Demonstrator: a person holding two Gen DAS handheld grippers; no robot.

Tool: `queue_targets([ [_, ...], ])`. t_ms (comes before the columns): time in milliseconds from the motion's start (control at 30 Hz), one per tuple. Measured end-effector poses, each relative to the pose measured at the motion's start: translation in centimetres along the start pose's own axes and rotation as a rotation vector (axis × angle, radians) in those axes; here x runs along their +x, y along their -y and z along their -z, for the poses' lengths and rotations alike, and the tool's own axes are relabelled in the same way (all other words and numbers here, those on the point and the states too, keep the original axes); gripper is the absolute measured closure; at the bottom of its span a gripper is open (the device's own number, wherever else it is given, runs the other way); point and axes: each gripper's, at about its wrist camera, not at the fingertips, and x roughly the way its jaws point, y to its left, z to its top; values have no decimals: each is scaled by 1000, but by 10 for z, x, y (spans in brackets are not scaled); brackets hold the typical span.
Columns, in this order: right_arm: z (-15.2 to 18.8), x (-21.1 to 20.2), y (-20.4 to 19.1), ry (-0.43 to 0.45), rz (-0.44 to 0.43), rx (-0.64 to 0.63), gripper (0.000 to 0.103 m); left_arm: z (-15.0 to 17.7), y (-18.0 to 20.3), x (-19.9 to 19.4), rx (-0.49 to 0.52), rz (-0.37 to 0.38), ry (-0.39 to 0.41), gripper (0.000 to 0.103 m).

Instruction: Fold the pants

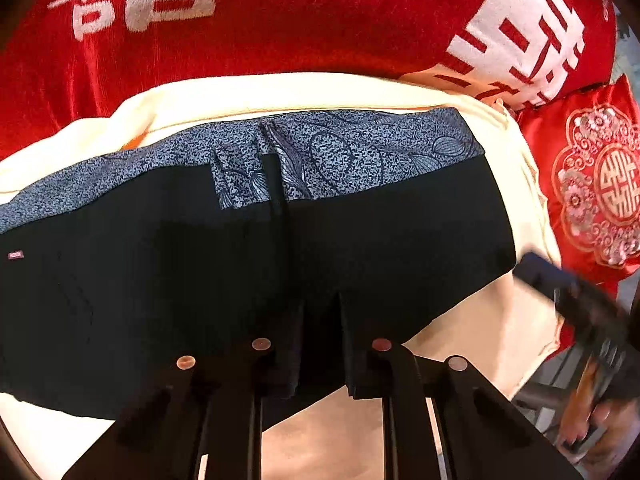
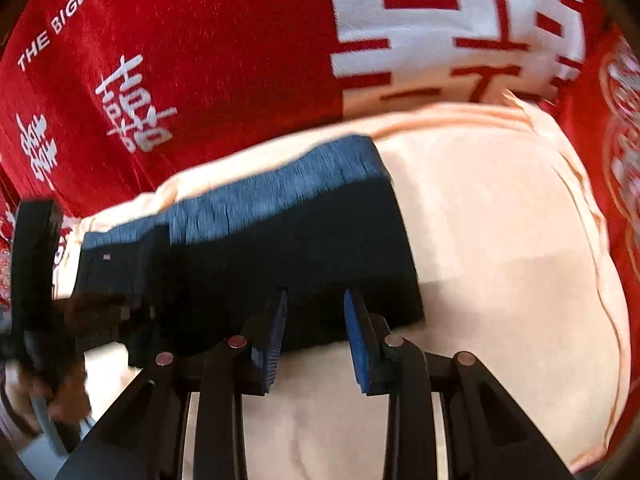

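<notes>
Left wrist view, nearest: the left tongs [image 1: 320, 344] at 6 o'clock, closed tight on the near hem of the pants [image 1: 248, 248], dark cloth pinched between the pads. Only this view shows the print plainly: a blue-grey speckled band with leaf and oval outlines along the far edge, a flap of the same print turned down at centre beside a dark seam, and a small pink label at 9 o'clock. At 4 o'clock, blurred, the right tongs [image 1: 576, 292] with a hand [image 1: 600, 420] below them.

Right wrist view, nearest: the right tongs [image 2: 316, 340] at 6 o'clock, blue pads apart, standing over the near right corner of the pants [image 2: 280, 248]; whether the pads touch the cloth cannot be told. The print here is smeared into a plain blue stripe. At 8 o'clock, the left tongs [image 2: 100, 312] and a hand [image 2: 52, 396], blurred. This view alone shows the wide bare stretch of cream sheet [image 2: 500, 240] toward 3 o'clock.

Item: pants, black, folded into a flat, broad rectangle, lying on the cream sheet. Long axis runs from 9 to 3 o'clock in the left view, tilted up toward 2 o'clock in the right view; printed band on the far long edge.

Beyond: red blanket [image 1: 320, 20] with white characters at 12 o'clock; red embroidered cushion [image 1: 596, 184] at 3 o'clock in the left view.
</notes>
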Motion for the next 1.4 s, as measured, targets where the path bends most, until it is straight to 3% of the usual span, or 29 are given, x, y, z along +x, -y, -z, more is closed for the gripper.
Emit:
queue_targets([
  [167,-7,59,-19,-102,10,-52,70,7,1,3,-23,-11,23,85],
  [267,1,60,-39,-77,77,-128,67,10,-1,-1,-65,-26,49,85],
  [333,3,60,-46,-88,62,-142,68,11,-1,-3,-85,-32,58,81],
  [367,3,60,-48,-96,56,-149,68,11,-1,-4,-100,-42,61,75],
  [433,3,62,-52,-104,64,-174,68,13,-5,-9,-136,-54,81,37],
  [467,2,62,-53,-108,63,-175,68,15,-8,-14,-158,-56,104,34],
  [533,-1,63,-53,-116,58,-162,68,16,-13,-21,-180,-57,115,34],
  [667,-2,63,-60,-139,54,-179,68,23,-25,-30,-208,-157,114,34],
  [833,0,67,-95,-162,20,-243,67,40,-47,-40,-246,-271,105,34],
  [1033,11,81,-139,-185,16,-291,67,69,-97,-48,-358,-356,57,34],
  [1200,30,85,-161,-207,64,-347,53,87,-128,-52,-410,-400,32,34],
  [1400,39,90,-180,-216,140,-412,48,98,-149,-57,-443,-398,32,34],
])
